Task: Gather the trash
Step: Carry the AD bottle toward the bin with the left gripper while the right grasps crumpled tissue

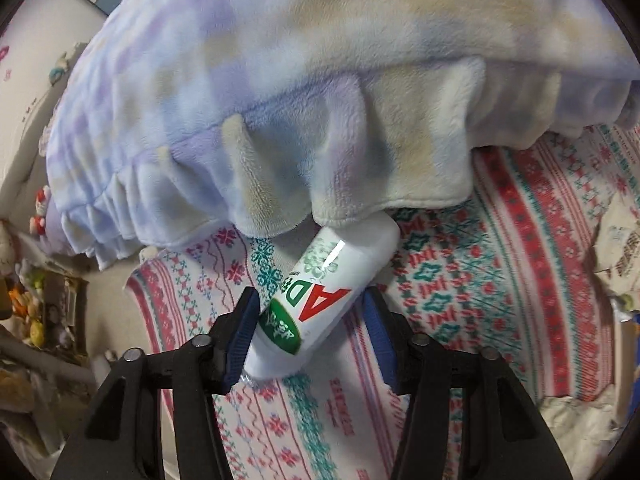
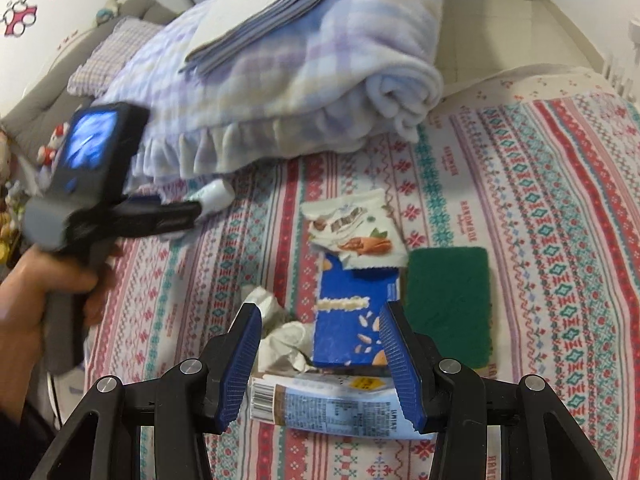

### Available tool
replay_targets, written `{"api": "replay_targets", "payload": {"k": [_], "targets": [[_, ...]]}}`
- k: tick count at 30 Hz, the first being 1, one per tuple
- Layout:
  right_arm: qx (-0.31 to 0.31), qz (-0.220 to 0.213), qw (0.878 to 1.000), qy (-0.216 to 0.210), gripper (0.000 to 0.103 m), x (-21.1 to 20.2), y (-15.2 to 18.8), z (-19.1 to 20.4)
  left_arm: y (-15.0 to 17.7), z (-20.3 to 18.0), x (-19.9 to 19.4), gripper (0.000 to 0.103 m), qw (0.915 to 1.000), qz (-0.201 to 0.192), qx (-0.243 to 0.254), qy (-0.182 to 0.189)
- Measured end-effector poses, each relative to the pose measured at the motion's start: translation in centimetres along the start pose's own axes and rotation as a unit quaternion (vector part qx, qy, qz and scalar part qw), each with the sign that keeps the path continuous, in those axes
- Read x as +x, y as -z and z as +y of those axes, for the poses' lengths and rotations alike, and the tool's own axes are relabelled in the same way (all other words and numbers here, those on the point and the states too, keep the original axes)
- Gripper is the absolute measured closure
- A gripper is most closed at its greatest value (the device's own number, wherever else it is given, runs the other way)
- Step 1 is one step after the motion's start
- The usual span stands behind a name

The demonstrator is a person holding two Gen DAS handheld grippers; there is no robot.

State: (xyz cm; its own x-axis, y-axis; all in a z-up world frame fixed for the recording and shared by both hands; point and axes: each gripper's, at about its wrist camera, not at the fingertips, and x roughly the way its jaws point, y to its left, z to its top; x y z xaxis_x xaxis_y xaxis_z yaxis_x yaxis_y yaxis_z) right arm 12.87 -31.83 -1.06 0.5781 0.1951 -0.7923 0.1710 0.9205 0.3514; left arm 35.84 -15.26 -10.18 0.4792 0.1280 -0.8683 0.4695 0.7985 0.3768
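Left wrist view: my left gripper (image 1: 310,330) stands released around the bottle (image 1: 320,304); I should centre it, then clench squarely.

Between the left gripper's (image 1: 312,330) blue pads lies a white bottle (image 1: 324,304) lettered red and green, beyond it a pastel plaid blanket (image 1: 320,80) (blue, lilac, cream), under both a white bedsheet (image 1: 500,280) with red and teal bands.
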Motion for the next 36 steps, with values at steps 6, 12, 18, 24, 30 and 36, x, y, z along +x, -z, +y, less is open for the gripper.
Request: {"api": "replay_targets", "payload": {"k": [6,12,18,24,30,36], "targets": [[-0.043,0.035,0.998,-0.003,0.043,2.9,0.7,2.3,1.5,3.6,-0.1,0.061,0.9965,-0.012,-0.060,0.056],[-0.091,0.061,0.994,0.004,0.043,5.9,1.5,4.9,5.8,8.1,-1.2,0.062,0.9839,-0.017,-0.136,0.115],[-0.154,0.078,0.985,0.030,0.043,8.4,2.5,7.7,12.6,11.6,-4.1,0.062,0.9696,-0.032,-0.192,0.148],[-0.151,0.090,0.983,0.050,0.073,9.4,2.6,7.2,19.0,11.8,-8.6,0.062,0.9571,-0.034,-0.230,0.173],[-0.083,0.038,0.996,-0.001,0.080,6.0,0.8,6.0,25.1,14.0,-11.6,0.062,0.9417,-0.040,-0.269,0.198],[-0.051,0.008,0.998,-0.032,0.080,3.7,0.3,6.9,31.4,18.6,-12.0,0.062,0.9123,-0.056,-0.342,0.218]]}}
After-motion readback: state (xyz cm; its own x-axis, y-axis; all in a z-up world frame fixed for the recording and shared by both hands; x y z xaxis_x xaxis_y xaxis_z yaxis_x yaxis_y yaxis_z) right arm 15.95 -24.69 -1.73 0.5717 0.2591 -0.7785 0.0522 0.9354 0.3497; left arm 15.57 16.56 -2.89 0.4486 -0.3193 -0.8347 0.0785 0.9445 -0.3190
